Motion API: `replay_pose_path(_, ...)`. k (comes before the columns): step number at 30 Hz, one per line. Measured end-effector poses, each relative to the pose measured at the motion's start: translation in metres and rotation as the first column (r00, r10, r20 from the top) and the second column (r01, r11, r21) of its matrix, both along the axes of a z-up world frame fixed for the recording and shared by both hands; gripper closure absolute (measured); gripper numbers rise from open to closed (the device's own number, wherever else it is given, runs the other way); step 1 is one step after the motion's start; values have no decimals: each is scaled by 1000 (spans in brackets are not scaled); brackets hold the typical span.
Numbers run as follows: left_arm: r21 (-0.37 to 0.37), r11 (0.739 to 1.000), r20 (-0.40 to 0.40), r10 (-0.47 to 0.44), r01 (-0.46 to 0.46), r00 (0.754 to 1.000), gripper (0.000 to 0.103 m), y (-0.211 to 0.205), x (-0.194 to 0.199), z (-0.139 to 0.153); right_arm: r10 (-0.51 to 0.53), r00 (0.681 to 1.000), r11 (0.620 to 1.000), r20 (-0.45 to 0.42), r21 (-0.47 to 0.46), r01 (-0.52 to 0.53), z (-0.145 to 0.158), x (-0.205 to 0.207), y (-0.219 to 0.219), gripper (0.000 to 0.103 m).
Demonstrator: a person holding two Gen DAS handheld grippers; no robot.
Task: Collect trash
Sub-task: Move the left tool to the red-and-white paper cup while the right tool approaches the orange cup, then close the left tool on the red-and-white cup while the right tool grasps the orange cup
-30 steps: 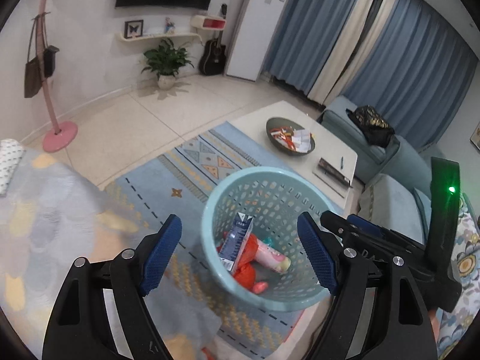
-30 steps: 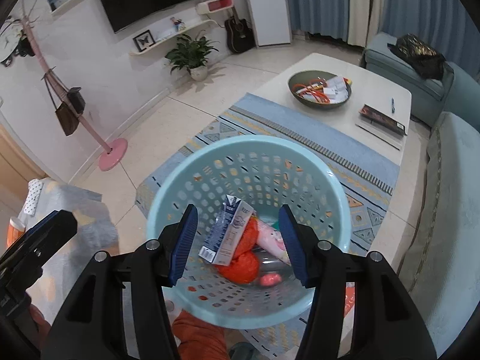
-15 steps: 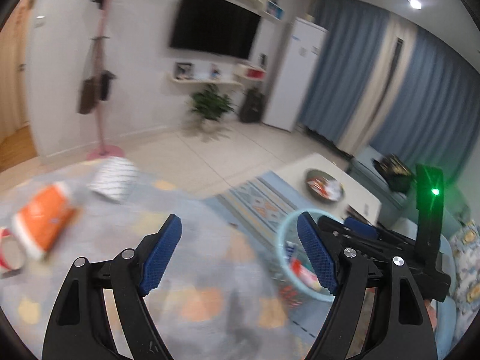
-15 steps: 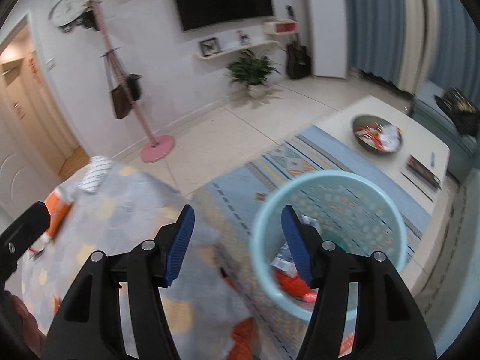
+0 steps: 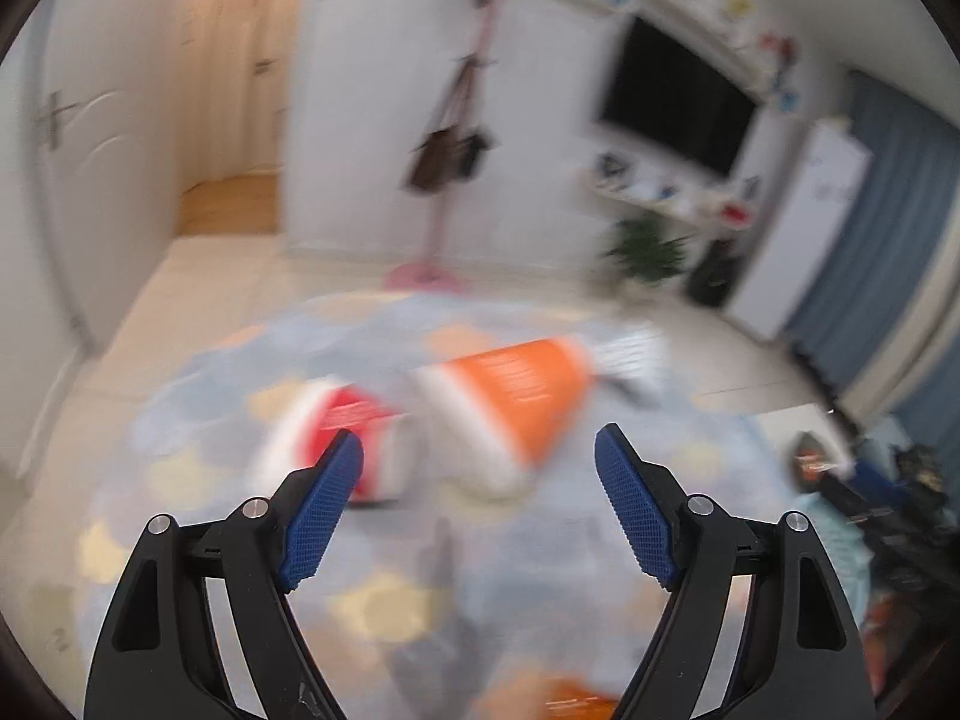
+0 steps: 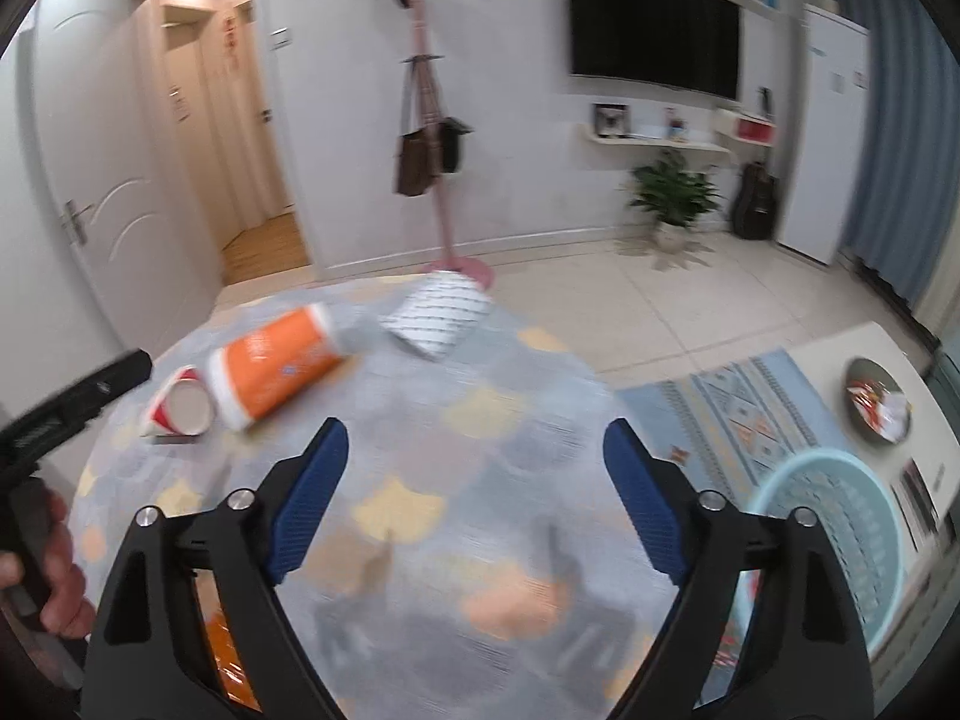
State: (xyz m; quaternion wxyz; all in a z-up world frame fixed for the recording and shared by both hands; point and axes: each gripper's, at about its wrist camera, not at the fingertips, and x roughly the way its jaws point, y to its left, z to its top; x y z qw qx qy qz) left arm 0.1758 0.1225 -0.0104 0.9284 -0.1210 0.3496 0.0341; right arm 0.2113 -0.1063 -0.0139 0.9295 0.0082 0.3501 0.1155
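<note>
Three pieces of trash lie on a round table with a patterned grey cloth (image 6: 420, 480): an orange and white cup (image 6: 273, 363), a red and white cup (image 6: 180, 405) and a white striped cup (image 6: 438, 315). My left gripper (image 5: 480, 504) is open and empty, just short of the orange cup (image 5: 510, 402) and the red cup (image 5: 342, 444); that view is blurred. My right gripper (image 6: 474, 498) is open and empty over the table's near side. The light blue basket (image 6: 834, 546) stands on the floor at the right.
A coffee table (image 6: 870, 354) with a dark bowl (image 6: 879, 408) stands at the right on a blue rug (image 6: 738, 414). A pink coat stand (image 6: 438, 150) is behind the round table. An orange wrapper (image 6: 225, 666) lies at the table's near edge.
Both grippers have swung left from over the basket to the round table. The cups now lie ahead of them. The right gripper's jaws have opened wider.
</note>
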Motion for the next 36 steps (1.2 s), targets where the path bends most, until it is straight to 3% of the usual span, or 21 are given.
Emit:
replay_pose_path(2,24,999,-75,27,-26,997,22,20,11,-14,34,999,999,-16,11,-33,0,7,16,18)
replay_pose_path(5,-22,999,-93,35,-37,995,22,40,18,-25,75,996,997,-38,30,-74,-4,20,43,18)
replay_pose_path(9,-7,999,-107,40,-41,993,22,53,32,-39,105,992,994,-63,44,-102,-6,39,72,18)
replay_pose_path(12,-45,998,-118,29,-35,993,22,60,38,-49,105,990,993,-91,68,-99,-13,54,87,18)
replay_pose_path(20,18,999,-94,40,-38,995,23,60,41,-67,86,977,988,-194,139,-59,-39,95,114,18)
replay_pose_path(23,36,999,-79,38,-35,996,34,60,38,-68,92,969,986,-230,160,-56,-49,107,125,18)
replay_pose_path(25,29,999,-69,45,-43,997,34,60,37,-67,88,965,985,-248,169,-47,-55,115,132,18)
replay_pose_path(27,17,999,-37,44,-43,998,46,60,31,-63,85,960,982,-268,187,-35,-60,122,137,18)
replay_pose_path(31,22,997,11,69,-70,998,48,64,21,-58,83,944,972,-320,234,-6,-69,134,144,18)
replay_pose_path(36,-42,996,23,84,-83,996,48,73,21,-54,70,930,960,-362,278,36,-77,146,151,18)
